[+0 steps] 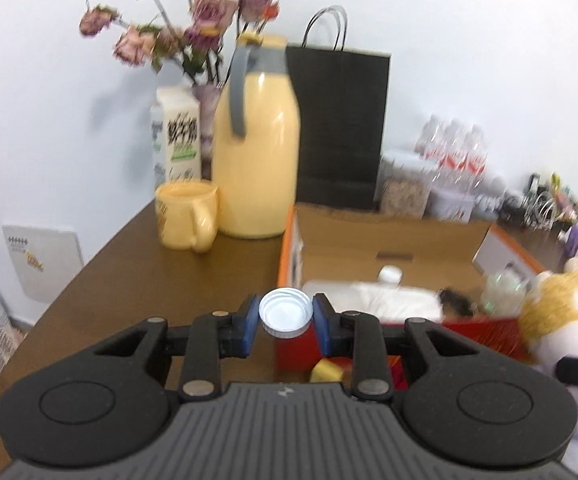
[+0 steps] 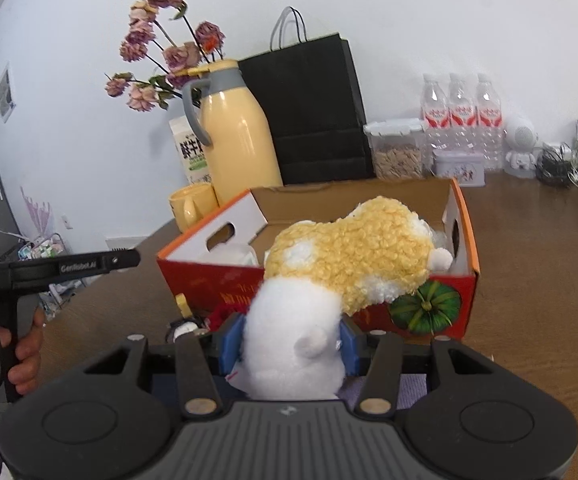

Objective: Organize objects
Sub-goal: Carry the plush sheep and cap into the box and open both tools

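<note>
White bottle cap (image 1: 286, 312), hollow side up, pinched between the blue pads (image 1: 250, 320) of the left gripper (image 1: 285, 322); pads press on its rim at 9 and 3 o'clock; cap sits in the air in front of the near left corner of the cardboard box (image 1: 389, 240). Plush toy (image 2: 353, 252), curly yellow upper part and white lower part, clamped at its white end by the right gripper (image 2: 291, 346); blue pads (image 2: 231, 346) sink into the fabric on both sides; yellow part lies over the near wall of the box, at 12 o'clock from the gripper.

Box: open top, orange-edged flaps, red printed front with a green pumpkin picture (image 2: 425, 308); inside, a white soft item (image 1: 389, 300) and a small white-capped container (image 1: 389, 274), blurred, kind not readable.

Behind the box at 12 o'clock: black paper bag (image 2: 309, 112). At 11 o'clock: yellow thermos jug (image 1: 257, 140) with grey handle, yellow mug (image 1: 187, 216) just beside it, milk carton (image 1: 177, 136), vase of dried pink flowers (image 1: 177, 32). At 1 o'clock: clear food container (image 2: 399, 152), small tin (image 2: 459, 168), three water bottles (image 2: 463, 116), tangle of cables (image 2: 569, 168).

All on a brown table (image 1: 137, 280); a person's hand (image 2: 21, 356) grips the left tool's handle at 9 o'clock in the right wrist view.
</note>
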Demonstrator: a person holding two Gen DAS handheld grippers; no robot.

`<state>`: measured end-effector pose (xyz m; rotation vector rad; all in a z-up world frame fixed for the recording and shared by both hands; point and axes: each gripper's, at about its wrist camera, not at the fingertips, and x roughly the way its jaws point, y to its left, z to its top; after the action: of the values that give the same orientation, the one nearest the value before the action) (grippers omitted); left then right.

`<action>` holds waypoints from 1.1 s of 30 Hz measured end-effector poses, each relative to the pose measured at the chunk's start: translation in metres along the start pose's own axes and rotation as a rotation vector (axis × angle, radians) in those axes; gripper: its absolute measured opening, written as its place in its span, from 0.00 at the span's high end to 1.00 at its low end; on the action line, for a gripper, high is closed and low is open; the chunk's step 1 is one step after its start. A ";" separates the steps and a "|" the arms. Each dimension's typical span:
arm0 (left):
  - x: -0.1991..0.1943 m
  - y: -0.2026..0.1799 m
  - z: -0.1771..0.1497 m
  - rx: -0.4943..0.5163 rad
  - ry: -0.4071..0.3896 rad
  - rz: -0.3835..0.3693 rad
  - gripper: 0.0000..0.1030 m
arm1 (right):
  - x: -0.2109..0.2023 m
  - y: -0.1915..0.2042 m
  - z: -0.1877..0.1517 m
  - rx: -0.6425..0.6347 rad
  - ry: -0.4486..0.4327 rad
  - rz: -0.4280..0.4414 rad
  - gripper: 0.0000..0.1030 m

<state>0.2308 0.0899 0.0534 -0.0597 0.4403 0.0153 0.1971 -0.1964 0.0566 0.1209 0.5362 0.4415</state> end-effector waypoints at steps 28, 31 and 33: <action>0.107 -0.075 0.056 -0.011 -0.035 -0.033 0.71 | 0.133 -0.049 0.087 0.099 -0.039 -0.020 0.54; 0.123 -0.075 0.049 0.009 0.013 -0.027 0.71 | 0.147 -0.058 0.079 0.116 0.009 -0.024 0.54; 0.130 -0.074 0.044 0.011 0.040 -0.029 0.71 | 0.148 -0.060 0.076 0.122 0.017 -0.026 0.54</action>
<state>0.3689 0.0186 0.0422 -0.0555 0.4792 -0.0164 0.3729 -0.1857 0.0387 0.2270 0.5813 0.3847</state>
